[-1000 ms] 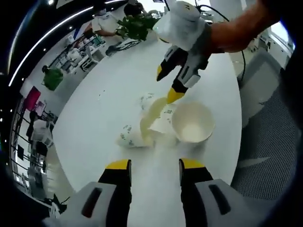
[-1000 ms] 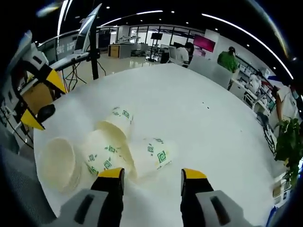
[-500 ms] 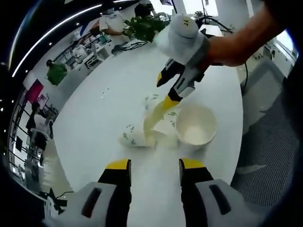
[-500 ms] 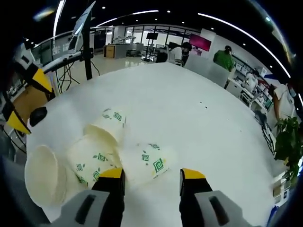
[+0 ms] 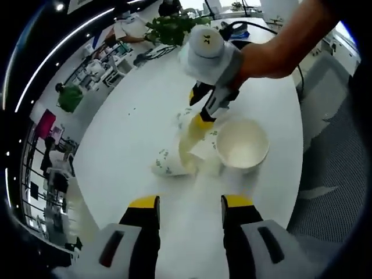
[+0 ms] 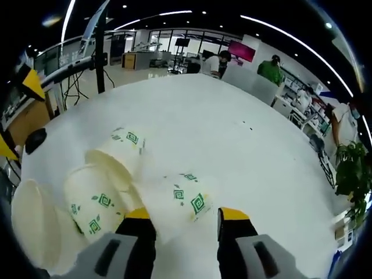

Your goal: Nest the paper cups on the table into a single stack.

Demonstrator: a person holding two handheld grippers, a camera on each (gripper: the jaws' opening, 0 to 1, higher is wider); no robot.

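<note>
Left gripper view: the left gripper (image 5: 189, 209) hangs released, nothing between its fingers, above the white counter (image 5: 128, 133). Ahead of the fingers lie the cups (image 5: 197, 152) in a huddle, tipped on their sides; the widest, the open cup (image 5: 242, 145), shows its bare white inside. The right gripper (image 5: 203, 110), held by a hand, comes down on the far side of the huddle — clearly the nearer one.

Right gripper view: the right gripper (image 6: 181, 220) is spread, and the printed cup (image 6: 183, 200) lies just ahead of the fingers, partly between them, not yet clasped. Its long axis runs slantwise across the gap. Paper, white with green square marks. Two more cups (image 6: 104, 180) lie left of the fingers.
</note>
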